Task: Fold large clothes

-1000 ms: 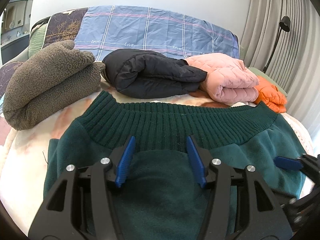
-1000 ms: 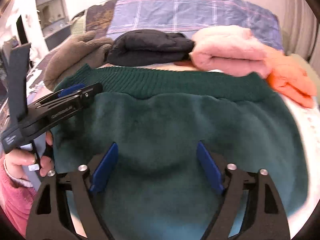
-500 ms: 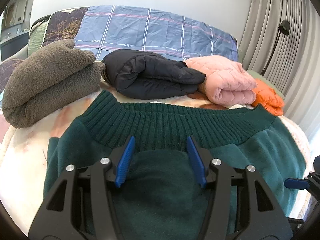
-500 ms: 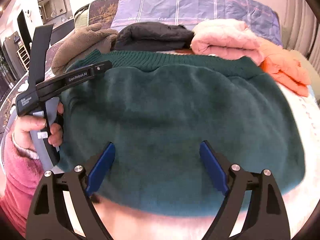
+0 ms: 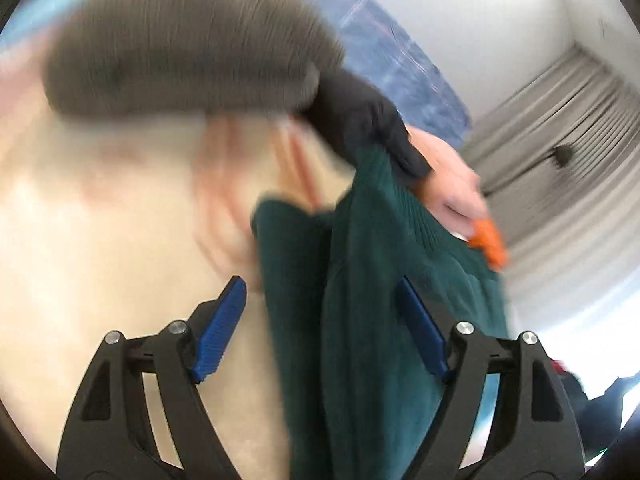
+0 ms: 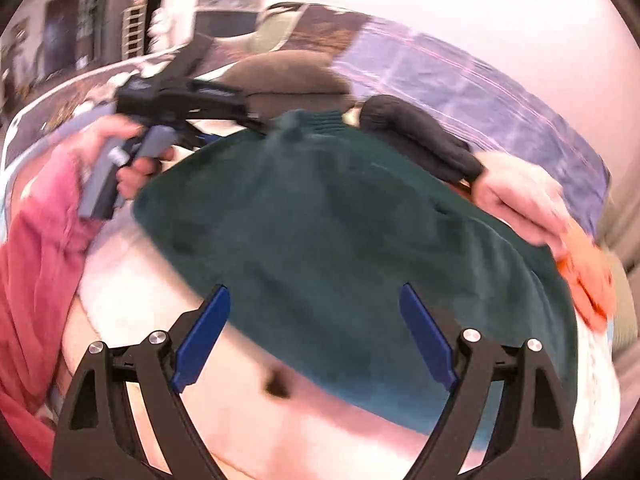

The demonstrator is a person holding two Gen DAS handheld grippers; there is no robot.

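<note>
From the left wrist view, everything is smeared by motion, but the green sweater (image 5: 360,280) hangs as a bunched vertical fold running between the blue pads of the left gripper (image 5: 320,332), whose jaws stand wide apart with cloth passing through the gap; no pinch shows, so I'd call it released, though the blur makes that a fair guess only. Beyond the sweater sit the brown fleece (image 5: 180,48), the black jacket (image 5: 360,120) and a scrap of the orange jacket (image 5: 488,240), all on the bed (image 5: 100,220). From the right wrist view, the sweater (image 6: 340,232) lies spread on the bed (image 6: 300,432), its ribbed hem lifted into a peak at the far edge of the sweater, just where the left gripper (image 6: 256,122) meets it; the person's hand (image 6: 132,160), in a pink sleeve, grips the handle, wrist level, tool pointing across toward the black jacket. The right gripper (image 6: 316,336) hovers above the sweater's near edge, jaws spread, holding nothing. To fold well, I'd take the hem corner firmly, carry it straight over, and keep the other side pinned flat.
</note>
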